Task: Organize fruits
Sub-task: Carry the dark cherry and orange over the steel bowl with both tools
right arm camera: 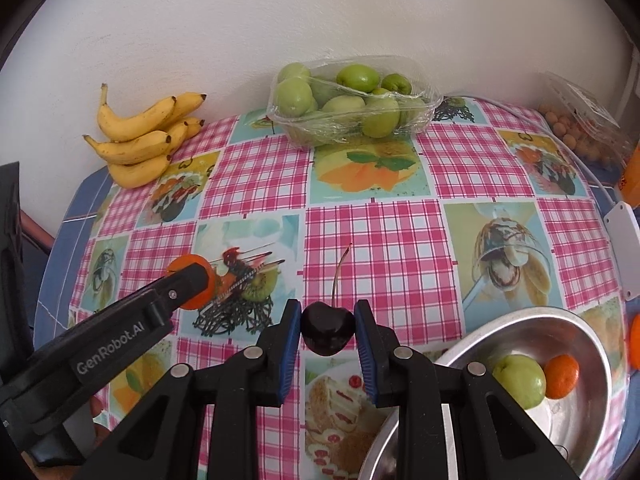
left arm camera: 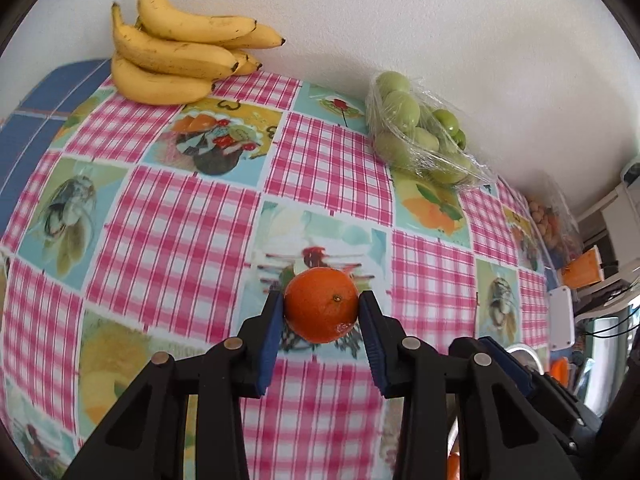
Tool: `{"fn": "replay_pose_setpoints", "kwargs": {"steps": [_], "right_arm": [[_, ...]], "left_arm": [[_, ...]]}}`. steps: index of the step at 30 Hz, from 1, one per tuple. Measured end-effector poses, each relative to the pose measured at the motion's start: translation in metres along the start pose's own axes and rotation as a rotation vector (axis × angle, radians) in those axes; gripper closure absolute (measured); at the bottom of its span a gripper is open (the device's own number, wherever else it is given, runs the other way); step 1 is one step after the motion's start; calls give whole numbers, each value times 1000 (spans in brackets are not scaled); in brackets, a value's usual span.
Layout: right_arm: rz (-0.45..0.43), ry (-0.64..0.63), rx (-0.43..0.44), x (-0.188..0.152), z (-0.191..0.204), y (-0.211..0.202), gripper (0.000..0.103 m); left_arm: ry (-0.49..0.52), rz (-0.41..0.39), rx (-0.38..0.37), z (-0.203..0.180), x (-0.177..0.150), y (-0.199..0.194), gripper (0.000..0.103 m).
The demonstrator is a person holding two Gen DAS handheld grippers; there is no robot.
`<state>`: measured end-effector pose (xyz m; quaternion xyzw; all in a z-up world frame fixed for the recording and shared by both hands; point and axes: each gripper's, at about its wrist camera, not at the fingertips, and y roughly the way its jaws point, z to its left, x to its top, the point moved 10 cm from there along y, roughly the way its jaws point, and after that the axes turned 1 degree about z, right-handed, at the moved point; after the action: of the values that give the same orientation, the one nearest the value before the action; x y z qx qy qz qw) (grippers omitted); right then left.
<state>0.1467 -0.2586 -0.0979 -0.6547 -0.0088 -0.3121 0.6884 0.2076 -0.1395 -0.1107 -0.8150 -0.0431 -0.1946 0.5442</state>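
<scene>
Left gripper (left arm camera: pixel 321 312): blue ribbed pads pressed on both sides of a small orange mandarin (left arm camera: pixel 321 305), jaws part-closed to the width of the fruit. Skin glossy, finely dimpled, stem scar facing up. Fruit held above the checked tablecloth (left arm camera: pixel 168 232).

Right gripper (right arm camera: pixel 327 330): jaws nearly together, clamped on 1 dark cherry (right arm camera: pixel 328 333). Cherry smooth, almost black, heart-shaped, with a thin curved stem standing up from it.

Landmark: steel bowl (right arm camera: pixel 592 344), round, brushed metal, shiny rim. The cherry is just left of the bowl's rim. The mandarin is well to the left of the bowl, beyond the cherry. Inside the bowl: 1 smooth green fruit (right arm camera: pixel 519 380) touching 1 second mandarin (right arm camera: pixel 562 376).

Far side of the table from the bowl, against the white wall: clear plastic tray of green fruit (right arm camera: pixel 352 100), wrapped in crinkled film. Left of that, well apart from the bowl: bunch of yellow bananas (right arm camera: pixel 140 140), skins brown-flecked.

Tablecloth: glossy, pink-and-white plaid squares alternating with printed dessert pictures.
</scene>
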Motion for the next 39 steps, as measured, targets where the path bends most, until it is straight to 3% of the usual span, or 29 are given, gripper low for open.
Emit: {"fn": "replay_pose_setpoints", "kwargs": {"steps": [21, 39], "right_arm": [[58, 10, -22, -50, -4, -34, 74], [121, 84, -42, -98, -37, -49, 74]], "left_arm": [[41, -26, -4, -24, -47, -58, 64], [47, 27, 7, -35, -93, -60, 64]]}}
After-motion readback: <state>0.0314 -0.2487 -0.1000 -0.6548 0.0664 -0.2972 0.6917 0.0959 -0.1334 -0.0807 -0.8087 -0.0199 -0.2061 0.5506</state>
